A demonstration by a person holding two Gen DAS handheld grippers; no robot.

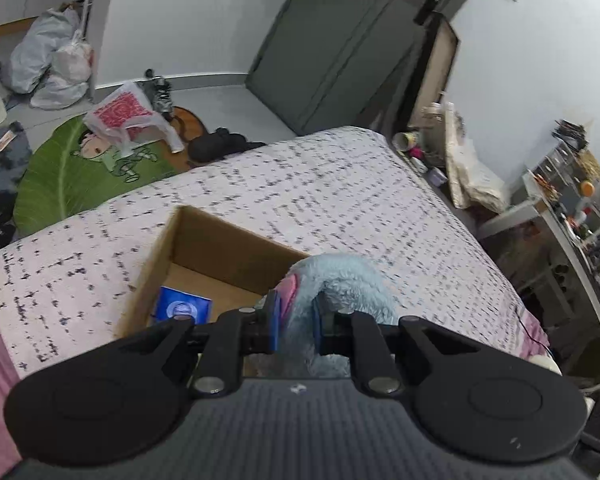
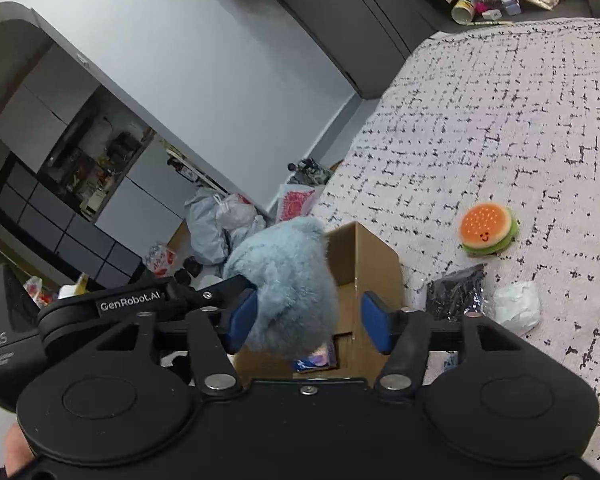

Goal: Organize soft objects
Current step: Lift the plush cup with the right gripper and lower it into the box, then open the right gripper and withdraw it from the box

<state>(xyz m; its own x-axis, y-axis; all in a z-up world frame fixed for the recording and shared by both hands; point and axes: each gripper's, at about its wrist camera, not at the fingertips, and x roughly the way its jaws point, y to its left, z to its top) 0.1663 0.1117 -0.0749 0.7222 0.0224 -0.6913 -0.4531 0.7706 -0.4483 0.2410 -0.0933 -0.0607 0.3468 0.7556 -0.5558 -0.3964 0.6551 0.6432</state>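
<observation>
Left gripper [image 1: 296, 326] fingers clenched on blue plush toy [image 1: 340, 292], held above cardboard box [image 1: 216, 240] on the bed [image 1: 340, 184]. Right gripper [image 2: 307, 322] fingers released, plush beside left pad. Risk: fluffy pile slips, toy catches box rim. Both tilted downward toward box; burger plush [image 2: 488, 229] waits.

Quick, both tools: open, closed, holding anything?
Left tool: closed on the blue plush toy, above the cardboard box.
Right tool: open, holding nothing.
</observation>
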